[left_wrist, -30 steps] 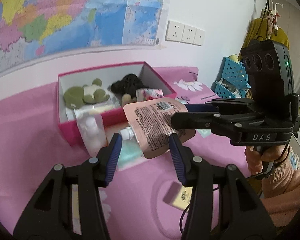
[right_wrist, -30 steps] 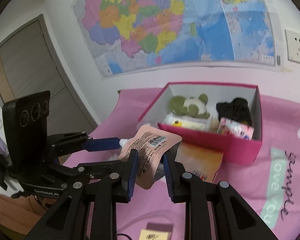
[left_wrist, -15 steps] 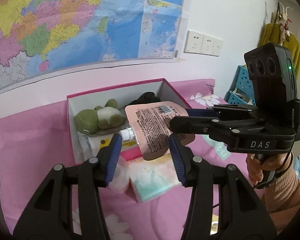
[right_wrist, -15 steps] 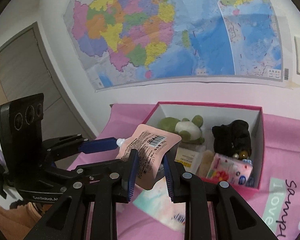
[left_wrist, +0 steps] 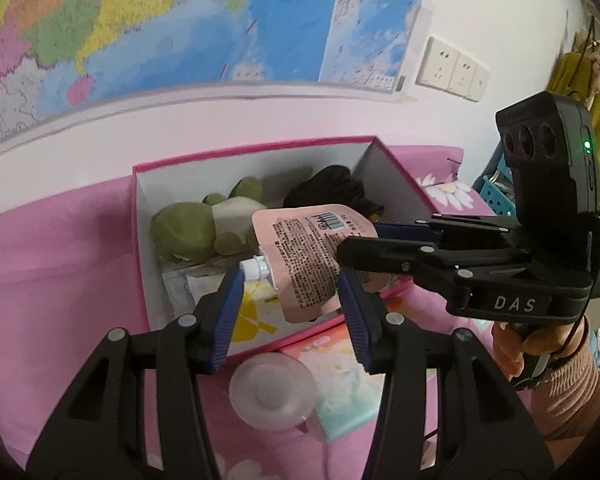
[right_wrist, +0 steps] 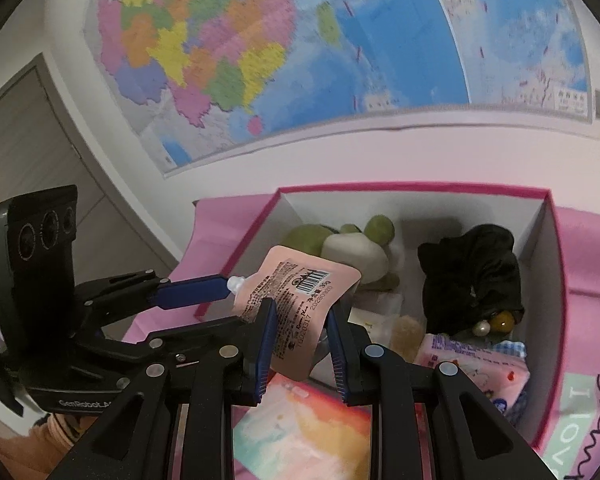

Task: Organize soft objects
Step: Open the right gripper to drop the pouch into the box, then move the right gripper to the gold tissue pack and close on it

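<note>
Where the left wrist view looks down along the left hand-held gripper (left_wrist: 290, 306), its two blue-padded fingers stand spread, with a pink spouted pouch (left_wrist: 312, 256) hanging in the air between them; the left pad sits just beside the pouch's white cap, and contact is unclear. The right hand-held gripper (left_wrist: 364, 240) reaches in from the right and pinches the pouch's edge. Below the pouch lies an open pink box (left_wrist: 140, 216) holding a green plush toy (left_wrist: 188, 232), a black fabric bundle (left_wrist: 332, 188) and flat packets. In front of the box, on the pink cloth (left_wrist: 52, 260), stand a clear bottle (left_wrist: 272, 390) and a pastel pack (left_wrist: 340, 392).

In the right wrist view, the right hand-held gripper (right_wrist: 300, 344) has its pads pressed onto the pouch (right_wrist: 304, 304). The left hand-held gripper (right_wrist: 204, 292) comes in from the left, its blue finger just at the white cap. The pouch hangs over the box's (right_wrist: 540, 248) near-left corner. A map covers the wall (right_wrist: 340, 148) behind.
</note>
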The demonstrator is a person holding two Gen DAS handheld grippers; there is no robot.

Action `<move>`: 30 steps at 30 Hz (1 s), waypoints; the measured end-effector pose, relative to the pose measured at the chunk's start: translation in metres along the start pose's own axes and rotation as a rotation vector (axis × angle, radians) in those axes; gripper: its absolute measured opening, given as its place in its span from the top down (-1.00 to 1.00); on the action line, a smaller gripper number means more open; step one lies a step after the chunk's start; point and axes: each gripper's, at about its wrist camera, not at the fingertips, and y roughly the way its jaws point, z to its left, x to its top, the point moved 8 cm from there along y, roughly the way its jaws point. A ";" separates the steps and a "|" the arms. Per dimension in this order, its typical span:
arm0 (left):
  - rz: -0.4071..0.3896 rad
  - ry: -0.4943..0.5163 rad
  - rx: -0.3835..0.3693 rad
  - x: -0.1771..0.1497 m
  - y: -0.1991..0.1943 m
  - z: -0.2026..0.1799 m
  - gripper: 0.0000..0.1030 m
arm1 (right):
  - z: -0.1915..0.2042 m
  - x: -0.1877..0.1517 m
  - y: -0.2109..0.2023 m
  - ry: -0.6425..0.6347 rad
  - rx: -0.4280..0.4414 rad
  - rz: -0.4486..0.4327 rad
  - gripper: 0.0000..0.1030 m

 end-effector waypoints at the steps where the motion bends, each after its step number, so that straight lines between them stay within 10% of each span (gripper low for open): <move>1: 0.006 -0.004 0.003 -0.001 0.003 0.002 0.02 | -0.001 -0.001 0.004 0.003 0.000 0.009 0.51; 13: 0.028 -0.022 0.045 -0.002 0.019 0.017 0.02 | -0.014 -0.009 0.032 0.010 -0.070 0.068 0.47; 30: -0.144 0.090 -0.029 -0.043 -0.075 -0.032 0.02 | 0.030 -0.046 -0.081 -0.002 0.063 -0.053 0.33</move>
